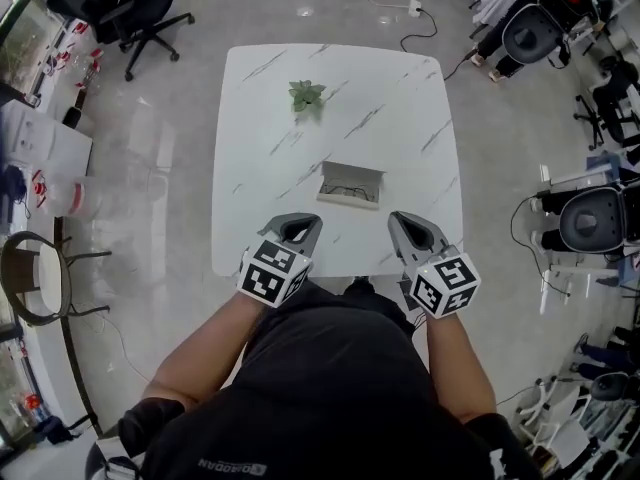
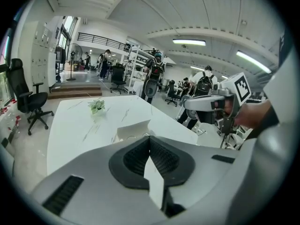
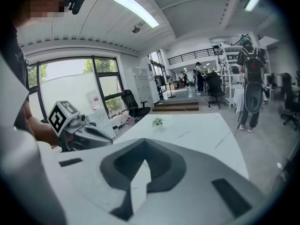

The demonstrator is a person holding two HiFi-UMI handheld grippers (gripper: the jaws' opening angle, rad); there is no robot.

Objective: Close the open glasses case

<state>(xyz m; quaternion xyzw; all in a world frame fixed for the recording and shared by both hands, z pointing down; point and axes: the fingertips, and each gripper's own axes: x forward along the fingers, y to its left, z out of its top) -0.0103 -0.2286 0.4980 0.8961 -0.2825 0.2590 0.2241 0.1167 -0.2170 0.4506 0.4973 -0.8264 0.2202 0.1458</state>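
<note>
Your left gripper [image 1: 297, 230] and right gripper [image 1: 413, 230] are both closed and empty at the desk's [image 1: 400, 98] near edge. The open case [image 1: 351, 183] lies just ahead: steady its base, then fold it shut gently.

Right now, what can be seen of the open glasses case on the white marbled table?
The pale, rectangular glasses case lies open and flat on the white marbled table, centred, towards the near edge. Its white lid stands raised; the greyish inside holds what look like thin dark-framed glasses. It looks stiff, perhaps card or plastic. Only the table touches it: the left gripper and right gripper are short of it, shut.
</note>
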